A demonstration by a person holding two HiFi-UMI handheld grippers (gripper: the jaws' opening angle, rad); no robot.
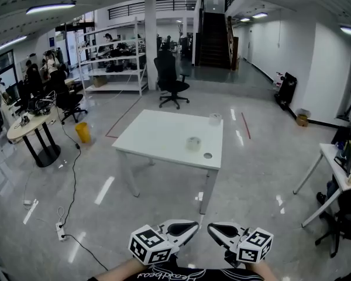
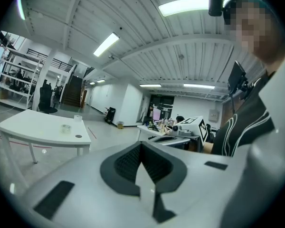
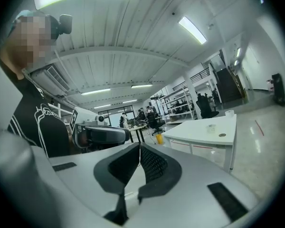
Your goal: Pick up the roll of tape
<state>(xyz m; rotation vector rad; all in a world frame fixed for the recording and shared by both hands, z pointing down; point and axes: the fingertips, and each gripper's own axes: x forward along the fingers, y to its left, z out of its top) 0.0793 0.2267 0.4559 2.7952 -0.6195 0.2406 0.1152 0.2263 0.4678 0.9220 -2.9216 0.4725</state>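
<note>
A translucent roll of tape (image 1: 193, 143) lies on the white table (image 1: 158, 136) near its right edge, far ahead of both grippers. It also shows small in the left gripper view as the tape (image 2: 65, 127) and in the right gripper view as the tape (image 3: 210, 127). Held low by the person's body, my left gripper (image 1: 194, 224) and right gripper (image 1: 210, 228) point at each other, tips close together. Both are shut with nothing held. The left gripper's pads (image 2: 133, 163) meet, as do the right gripper's pads (image 3: 152, 163).
On the table also lie a small dark disc (image 1: 207, 155) and a white roll (image 1: 215, 119) at the far right corner. Beyond stand a black office chair (image 1: 172, 81) and shelves (image 1: 114, 60). A round desk (image 1: 32, 124), yellow bin (image 1: 82, 132) and floor cable (image 1: 70, 204) are left; another desk (image 1: 336, 168) right.
</note>
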